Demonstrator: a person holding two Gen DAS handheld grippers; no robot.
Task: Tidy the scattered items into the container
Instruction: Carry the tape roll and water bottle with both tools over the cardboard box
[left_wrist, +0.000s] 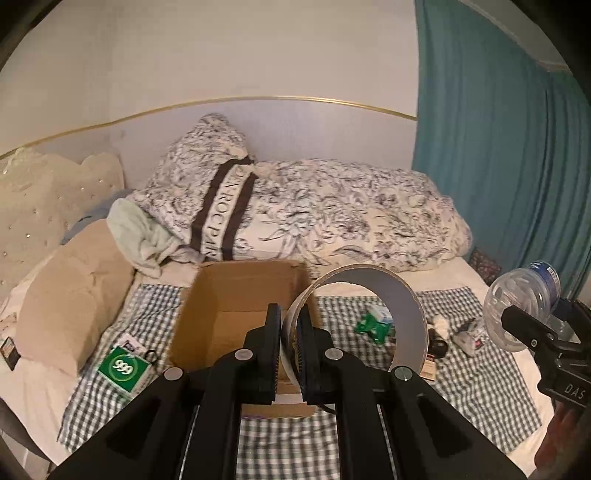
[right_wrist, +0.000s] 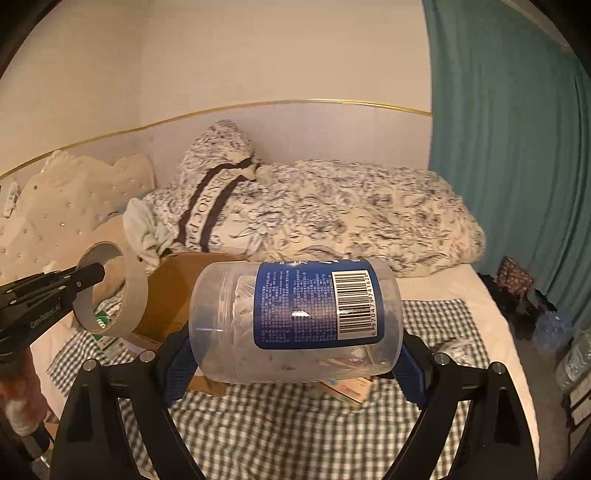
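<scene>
Nearest the left wrist camera, the left gripper (left_wrist: 289, 347) has its two fingers pinched together on the wall of one roll of tape (left_wrist: 373, 295), which stands upright on its edge above the near right corner of the box. In the right wrist view the right gripper (right_wrist: 295, 363) has its two fingers spread wide and clamped on the ends of one clear plastic jar (right_wrist: 295, 321), which lies sideways between the blue pads (right_wrist: 177, 365) with its blue label and barcode facing up.

Below them lies one checked cloth (left_wrist: 480, 384) spread on the bed. One open cardboard box (left_wrist: 240, 295), the container, sits on it with nothing visible inside. Left of the box lies one green packet (left_wrist: 123, 369) marked 999. Right of the box are one green wrapper (left_wrist: 371, 326) with a small white box just behind it, and a few small white and dark items too small to tell apart.

Farther back are one tan pillow (left_wrist: 70, 310), one pale green cloth (left_wrist: 144, 236), one floral duvet (left_wrist: 332, 214), one headboard (left_wrist: 48, 192) and one teal curtain (left_wrist: 498, 129).
</scene>
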